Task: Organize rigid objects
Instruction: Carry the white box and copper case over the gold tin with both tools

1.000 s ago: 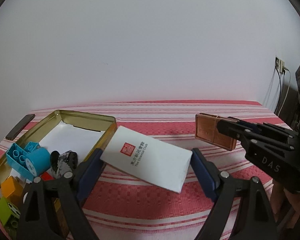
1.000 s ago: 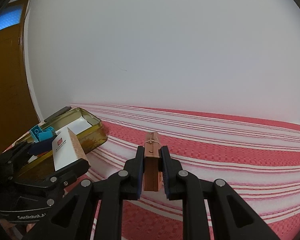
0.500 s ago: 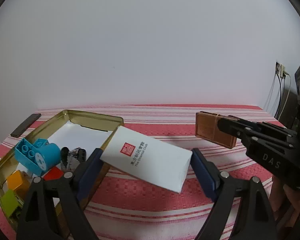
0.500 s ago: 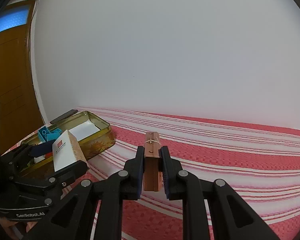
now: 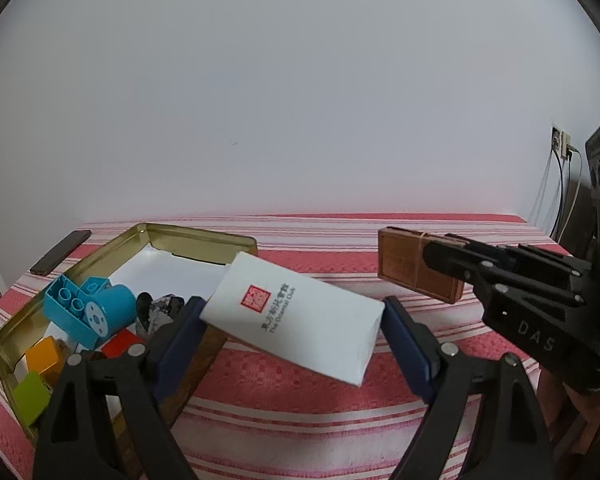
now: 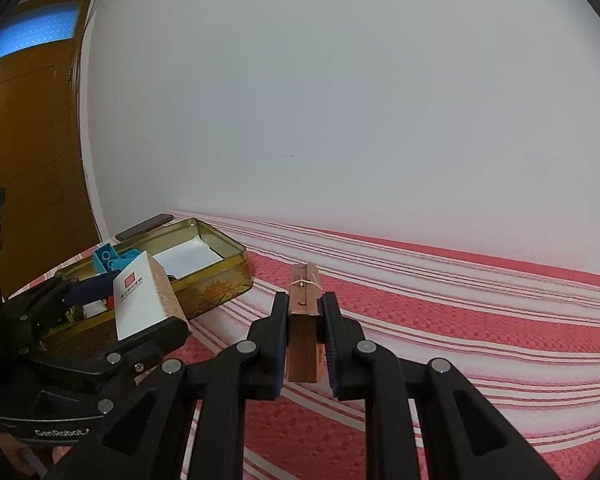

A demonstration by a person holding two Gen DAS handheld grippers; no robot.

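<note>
My left gripper [image 5: 290, 330] is shut on a white box with a red seal [image 5: 296, 318], held tilted above the striped cloth beside the gold tin [image 5: 204, 238]. In the right wrist view the same white box [image 6: 140, 300] sits in that gripper next to the tin [image 6: 220, 280]. My right gripper [image 6: 305, 320] is shut on a thin brown wooden case [image 6: 305, 320] held on edge; the left wrist view shows this case [image 5: 404, 270] hanging in the air to the right of the white box. The tin holds a blue block [image 5: 88, 308], orange, green and red blocks and a dark object.
A red and white striped cloth [image 6: 460, 320] covers the table, which ends at a white wall. A dark flat phone-like slab [image 5: 60, 252] lies behind the tin. A brown door [image 6: 28, 160] stands at the left. A wall socket with cables [image 5: 560, 148] is at the right.
The left wrist view has shifted so the tin and its blocks sit further right and show more fully. Both grips are unchanged.
</note>
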